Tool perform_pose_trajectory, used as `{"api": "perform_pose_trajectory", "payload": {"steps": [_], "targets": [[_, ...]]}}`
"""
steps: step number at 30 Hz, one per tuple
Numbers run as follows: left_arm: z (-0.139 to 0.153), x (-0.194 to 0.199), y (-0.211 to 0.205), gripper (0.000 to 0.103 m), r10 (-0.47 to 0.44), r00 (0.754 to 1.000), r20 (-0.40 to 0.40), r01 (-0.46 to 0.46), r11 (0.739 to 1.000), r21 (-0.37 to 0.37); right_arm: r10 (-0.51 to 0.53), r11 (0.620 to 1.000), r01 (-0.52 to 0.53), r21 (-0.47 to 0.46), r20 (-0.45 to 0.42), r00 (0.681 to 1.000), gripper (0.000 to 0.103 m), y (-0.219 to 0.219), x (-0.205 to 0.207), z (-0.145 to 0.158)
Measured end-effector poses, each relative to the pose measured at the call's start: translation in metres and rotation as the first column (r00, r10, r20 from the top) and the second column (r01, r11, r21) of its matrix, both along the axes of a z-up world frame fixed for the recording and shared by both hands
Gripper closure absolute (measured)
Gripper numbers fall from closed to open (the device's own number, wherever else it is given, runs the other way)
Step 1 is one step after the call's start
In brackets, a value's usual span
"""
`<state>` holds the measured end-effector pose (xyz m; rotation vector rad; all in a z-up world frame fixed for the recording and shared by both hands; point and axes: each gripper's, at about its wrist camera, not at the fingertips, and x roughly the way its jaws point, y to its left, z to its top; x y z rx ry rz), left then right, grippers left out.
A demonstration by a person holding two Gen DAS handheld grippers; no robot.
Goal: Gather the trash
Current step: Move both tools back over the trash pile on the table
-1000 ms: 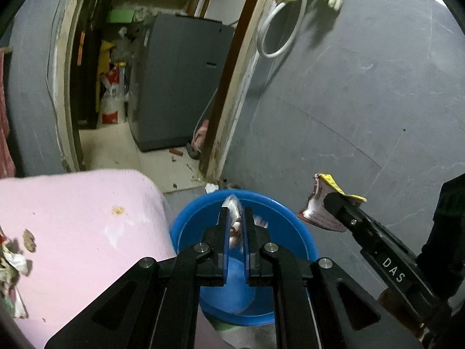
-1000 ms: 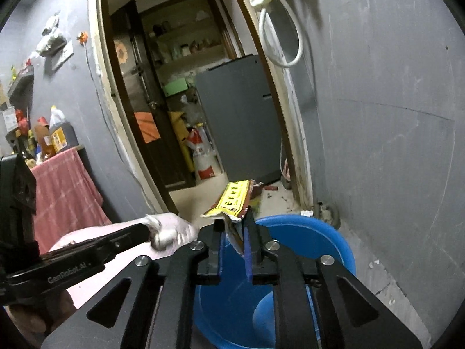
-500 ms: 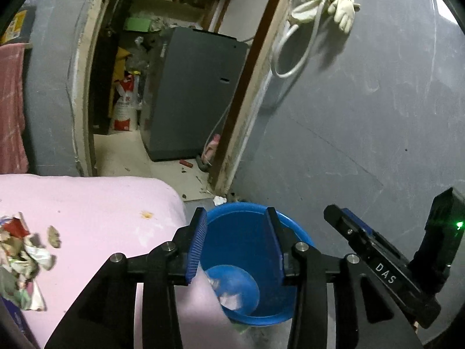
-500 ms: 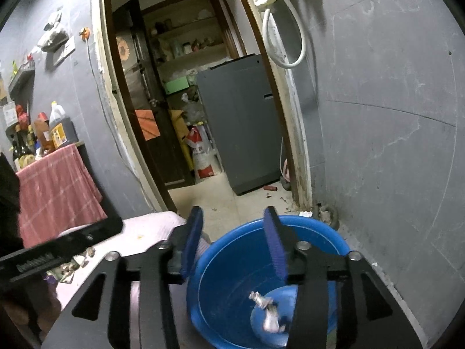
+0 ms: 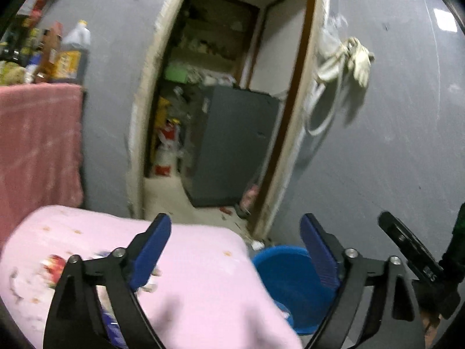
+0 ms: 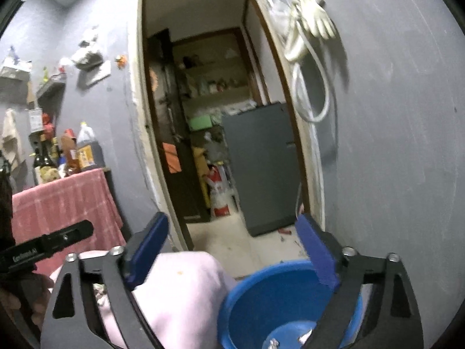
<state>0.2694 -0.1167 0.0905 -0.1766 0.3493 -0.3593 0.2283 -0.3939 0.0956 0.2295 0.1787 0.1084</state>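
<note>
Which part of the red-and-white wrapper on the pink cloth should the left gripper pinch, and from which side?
Probably its red middle, from above. The wrapper lies low on the soft pink cloth, left of the open left gripper, so a side approach would likely snag fabric. Blur hides its exact folds.

Blue basin (image 6: pixel 261 299), pale pink spotted cloth (image 5: pixel 203 276), grey wall (image 6: pixel 392 116)

Motion blur smears the wrappers (image 5: pixel 55 264); the blue basin (image 6: pixel 261 299) is cut off below.
</note>
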Motion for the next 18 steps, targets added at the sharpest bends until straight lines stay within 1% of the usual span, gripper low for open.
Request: {"api": "perform_pose_trajectory", "payload": {"steps": [1, 3, 8, 14, 16, 18], "targets": [[0.001, -0.003, 0.005, 0.005, 0.014, 1.0, 0.01, -0.014, 1.0, -0.001, 0.01, 1.0, -0.009, -0.009, 0.017, 1.0, 0.0, 0.007, -0.003, 0.004], [0.006, -0.015, 0.02, 0.004, 0.056, 0.997, 0.048, -0.056, 0.998, 0.004, 0.03, 0.999, -0.029, -0.024, 0.043, 0.999, 0.0, 0.019, -0.007, 0.011], [0.011, -0.04, 0.048, 0.002, 0.124, 0.985, 0.12, -0.132, 0.99, 0.057, 0.1, 0.994, -0.095, -0.057, 0.086, 0.991, 0.0, 0.053, -0.015, 0.022], [0.005, -0.05, 0.083, 0.002, 0.187, 0.975, 0.119, -0.198, 0.977, 0.083, 0.212, 0.976, -0.206, -0.068, 0.093, 0.973, 0.0, 0.099, -0.017, 0.026], [-0.002, -0.053, 0.099, 0.002, 0.204, 0.973, 0.106, -0.213, 0.973, 0.087, 0.25, 0.967, -0.246, -0.066, 0.077, 0.965, 0.0, 0.113, -0.016, 0.022], [-0.011, -0.056, 0.116, 0.002, 0.224, 0.971, 0.089, -0.232, 0.968, 0.096, 0.31, 0.95, -0.308, -0.049, 0.044, 0.95, 0.0, 0.13, -0.012, 0.014]]}}
